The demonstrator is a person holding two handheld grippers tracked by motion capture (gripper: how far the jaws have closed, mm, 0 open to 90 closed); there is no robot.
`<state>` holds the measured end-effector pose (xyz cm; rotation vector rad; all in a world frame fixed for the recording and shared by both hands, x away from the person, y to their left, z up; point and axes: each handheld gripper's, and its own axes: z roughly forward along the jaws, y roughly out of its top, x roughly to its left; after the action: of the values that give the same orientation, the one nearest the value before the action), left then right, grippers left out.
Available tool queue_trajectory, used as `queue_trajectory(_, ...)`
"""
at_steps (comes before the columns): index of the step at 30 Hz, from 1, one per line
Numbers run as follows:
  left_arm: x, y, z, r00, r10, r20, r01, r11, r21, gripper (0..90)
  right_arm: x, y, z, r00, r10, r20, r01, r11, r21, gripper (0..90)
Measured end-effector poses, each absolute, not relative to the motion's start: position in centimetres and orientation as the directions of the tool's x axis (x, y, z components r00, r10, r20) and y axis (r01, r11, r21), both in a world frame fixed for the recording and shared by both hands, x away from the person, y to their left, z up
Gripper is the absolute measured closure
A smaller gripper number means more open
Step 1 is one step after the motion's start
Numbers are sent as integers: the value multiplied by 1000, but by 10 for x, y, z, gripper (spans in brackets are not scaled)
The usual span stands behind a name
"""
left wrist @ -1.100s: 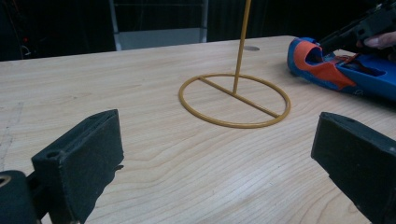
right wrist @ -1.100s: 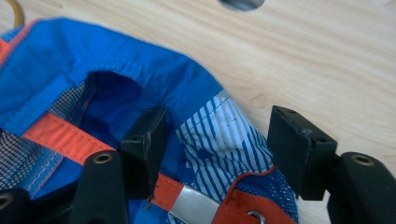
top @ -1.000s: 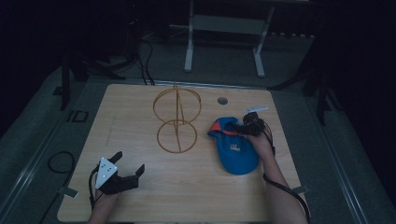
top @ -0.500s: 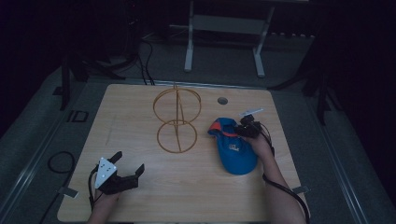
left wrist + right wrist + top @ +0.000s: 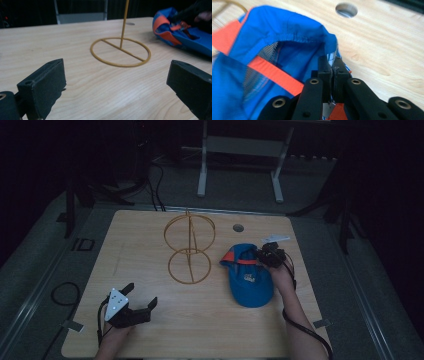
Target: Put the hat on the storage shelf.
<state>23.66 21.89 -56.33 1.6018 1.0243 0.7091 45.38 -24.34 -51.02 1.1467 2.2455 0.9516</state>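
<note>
Right gripper (image 5: 331, 65) pinched the rim of a blue cap (image 5: 250, 279); left gripper (image 5: 134, 305) lay wide open.

The right jaws were closed on the cap's blue edge, with its orange band (image 5: 274, 75) just left of them and a table hole (image 5: 346, 9) beyond. Ahead of the spread, empty left jaws stood a yellow wire stand (image 5: 120, 51), the cap farther right.

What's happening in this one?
A person works at a wooden table with a gripper in each hand. The right gripper is shut on the edge of a blue and orange cap lying at the table's right. The left gripper rests open near the front left, holding nothing. A yellow wire stand sits upright mid-table, beside the cap.
</note>
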Motion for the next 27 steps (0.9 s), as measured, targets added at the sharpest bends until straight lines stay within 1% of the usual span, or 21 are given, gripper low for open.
queue_trajectory(3, 236, 216, -563, 476, 877, -70, 283, -77, 956, 28, 445, -246, -496, -544, 835, -77, 505, 399, 765, 877)
queue_trajectory(5, 236, 215, -561, 476, 876, -75, 302, -83, 950, 45, 439, -246, -487, -543, 836, -84, 488, 395, 778, 877)
queue_trajectory(7, 236, 214, -559, 482, 871, -97, 316, -69, 946, 45, 432, -246, -477, -541, 836, -91, 469, 389, 793, 877)
queue_trajectory(9, 235, 214, -556, 473, 875, -104, 312, -55, 949, 45, 426, -247, -466, -540, 836, -93, 448, 380, 810, 878)
queue_trajectory(12, 234, 213, -553, 462, 884, -65, 299, -86, 950, 50, 416, -246, -449, -541, 835, -102, 414, 370, 832, 878)
queue_trajectory(17, 232, 214, -547, 472, 877, -88, 310, -71, 948, 55, 400, -246, -422, -549, 828, -120, 360, 363, 860, 878)
queue_trajectory(20, 230, 213, -542, 464, 883, -75, 293, -73, 953, 55, 393, -245, -412, -553, 823, -130, 337, 363, 869, 878)
queue_trajectory(22, 229, 213, -532, 466, 880, -88, 281, -53, 958, 54, 385, -244, -400, -568, 811, -139, 303, 364, 881, 877)
queue_trajectory(27, 229, 208, -513, 473, 875, -103, 318, -61, 946, 33, 375, -243, -383, -575, 801, -169, 268, 379, 886, 877)
